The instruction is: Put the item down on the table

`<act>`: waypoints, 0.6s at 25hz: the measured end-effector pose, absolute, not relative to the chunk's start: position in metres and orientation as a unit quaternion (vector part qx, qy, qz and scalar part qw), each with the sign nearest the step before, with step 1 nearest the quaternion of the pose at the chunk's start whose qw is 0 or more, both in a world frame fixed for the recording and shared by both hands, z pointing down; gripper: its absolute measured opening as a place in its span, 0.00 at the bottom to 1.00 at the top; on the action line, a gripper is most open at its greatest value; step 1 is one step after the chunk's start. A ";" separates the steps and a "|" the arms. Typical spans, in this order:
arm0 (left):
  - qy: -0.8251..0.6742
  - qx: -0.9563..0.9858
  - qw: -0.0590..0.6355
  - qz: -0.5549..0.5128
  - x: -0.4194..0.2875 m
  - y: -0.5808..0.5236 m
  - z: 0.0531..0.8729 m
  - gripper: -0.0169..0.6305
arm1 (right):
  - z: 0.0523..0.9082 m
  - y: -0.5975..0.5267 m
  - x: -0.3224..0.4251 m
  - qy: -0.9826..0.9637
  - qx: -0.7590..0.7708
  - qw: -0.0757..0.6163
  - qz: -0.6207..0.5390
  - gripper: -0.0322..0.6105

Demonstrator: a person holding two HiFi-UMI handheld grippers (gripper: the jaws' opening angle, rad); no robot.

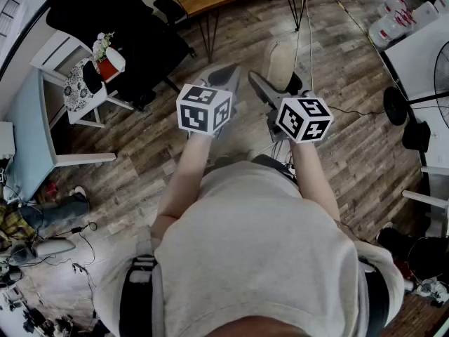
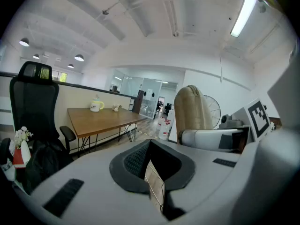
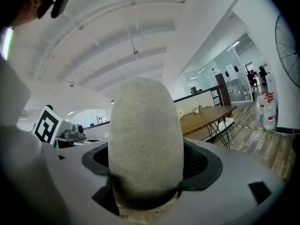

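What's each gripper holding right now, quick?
Left gripper: closed, nothing between its fingers.
Right gripper: closed on the beige rounded item.

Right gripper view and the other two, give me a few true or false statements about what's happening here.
The right gripper holds a beige rounded item. True.
The item already lies on the wooden table. False: it is between the fingers, and the table stands some way off.
The left gripper holds a cup. False: nothing is between its fingers.
A black office chair stands near the table. True.
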State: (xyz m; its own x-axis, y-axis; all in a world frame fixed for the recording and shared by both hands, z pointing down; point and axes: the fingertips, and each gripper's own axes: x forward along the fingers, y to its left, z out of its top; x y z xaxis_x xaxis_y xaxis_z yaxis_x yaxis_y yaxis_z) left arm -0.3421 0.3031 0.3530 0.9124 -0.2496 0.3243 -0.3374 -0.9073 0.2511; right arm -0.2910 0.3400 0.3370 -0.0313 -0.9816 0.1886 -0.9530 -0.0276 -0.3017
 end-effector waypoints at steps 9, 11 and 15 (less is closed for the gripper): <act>-0.148 0.966 0.151 0.148 -0.333 0.305 0.354 0.04 | 0.340 0.337 -0.287 0.700 -0.688 0.044 -0.185 0.69; -0.148 0.966 0.149 0.150 -0.332 0.305 0.354 0.04 | 0.341 0.337 -0.287 0.701 -0.687 0.044 -0.186 0.69; -0.151 0.966 0.149 0.148 -0.331 0.303 0.353 0.04 | 0.342 0.334 -0.286 0.701 -0.683 0.055 -0.199 0.69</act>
State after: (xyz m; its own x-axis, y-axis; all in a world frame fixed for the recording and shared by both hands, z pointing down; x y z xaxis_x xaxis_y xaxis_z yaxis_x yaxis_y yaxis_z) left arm -0.3315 0.3031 0.3532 0.9107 -0.2468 0.3312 -0.3352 -0.9101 0.2437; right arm -0.2858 0.3344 0.3421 -0.0608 -0.9788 0.1956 -0.9353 -0.0126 -0.3535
